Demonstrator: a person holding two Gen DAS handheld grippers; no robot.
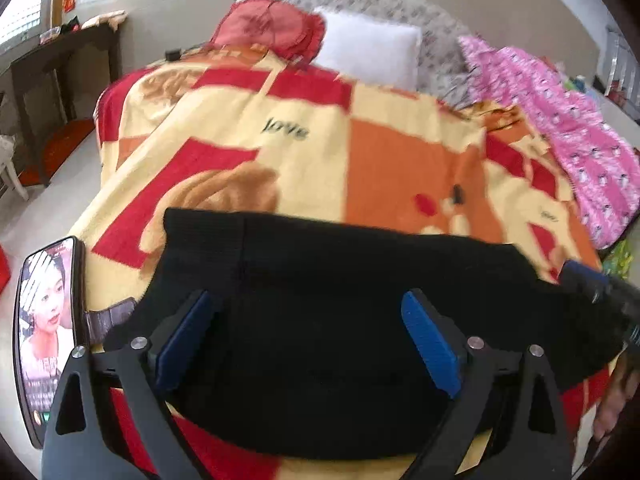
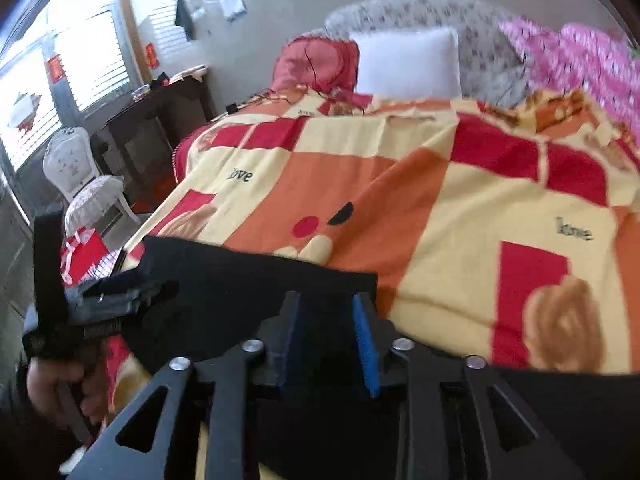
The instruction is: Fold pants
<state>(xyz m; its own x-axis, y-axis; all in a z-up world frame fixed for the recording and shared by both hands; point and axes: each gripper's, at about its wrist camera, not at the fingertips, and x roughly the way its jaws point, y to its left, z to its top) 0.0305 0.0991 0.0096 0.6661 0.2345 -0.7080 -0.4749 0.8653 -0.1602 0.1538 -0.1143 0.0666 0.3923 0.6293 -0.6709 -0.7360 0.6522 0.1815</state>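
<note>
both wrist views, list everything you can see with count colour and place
black fabric pants: one, black, near edge of bed
patterned fleece blanket: one, yellow, orange, red, covering bed
square white pillow: one, white, bed head
red ruffled cushion: one, red, beside pillow
pink printed quilt: one, pink, far side
phone with lit screen: one, bed's near corner
white carved chair: one, by window
left gripper: open, over pants
right gripper: narrow gap, grip unclear

Left gripper: black angular arms with triangular cut-outs, round silver screws at the joints, ribbed blue pads on the fingers. Right gripper looks the same; bare skin of a hand shows well left of it
</note>
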